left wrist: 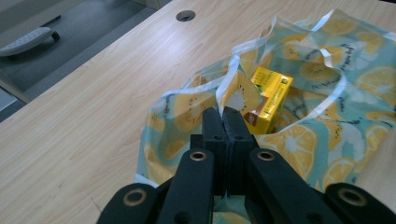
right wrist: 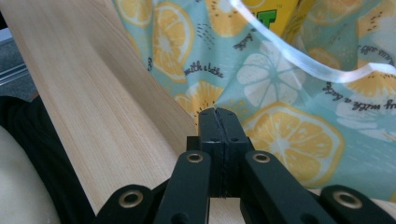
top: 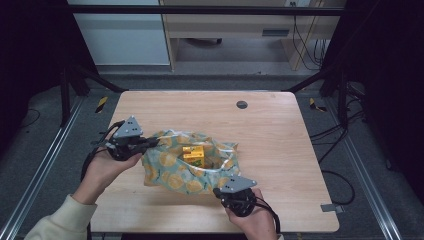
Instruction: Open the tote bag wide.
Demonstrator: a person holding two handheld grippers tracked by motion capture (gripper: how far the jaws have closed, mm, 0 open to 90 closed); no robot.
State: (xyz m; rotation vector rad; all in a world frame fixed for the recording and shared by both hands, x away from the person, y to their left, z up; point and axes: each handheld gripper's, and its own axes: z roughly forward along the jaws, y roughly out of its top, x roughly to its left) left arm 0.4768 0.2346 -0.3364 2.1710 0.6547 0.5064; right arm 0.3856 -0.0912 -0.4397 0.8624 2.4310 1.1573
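**Both jaws pinched on the fruit-print bag**

Nearest me, my right gripper [top: 226,190] is clamped tight on the near edge of the fruit-print bag [top: 172,172], while my left gripper [left wrist: 223,113] pinches the bag's white-trimmed rim at its left side. Between them the mouth gapes — a yellow carton [top: 193,155] lies inside. Pale wooden table [top: 270,135] carries it all, with a round grommet hole [top: 242,104] near its far edge. Beyond — grey floor, cables, a light wooden desk [top: 225,20].
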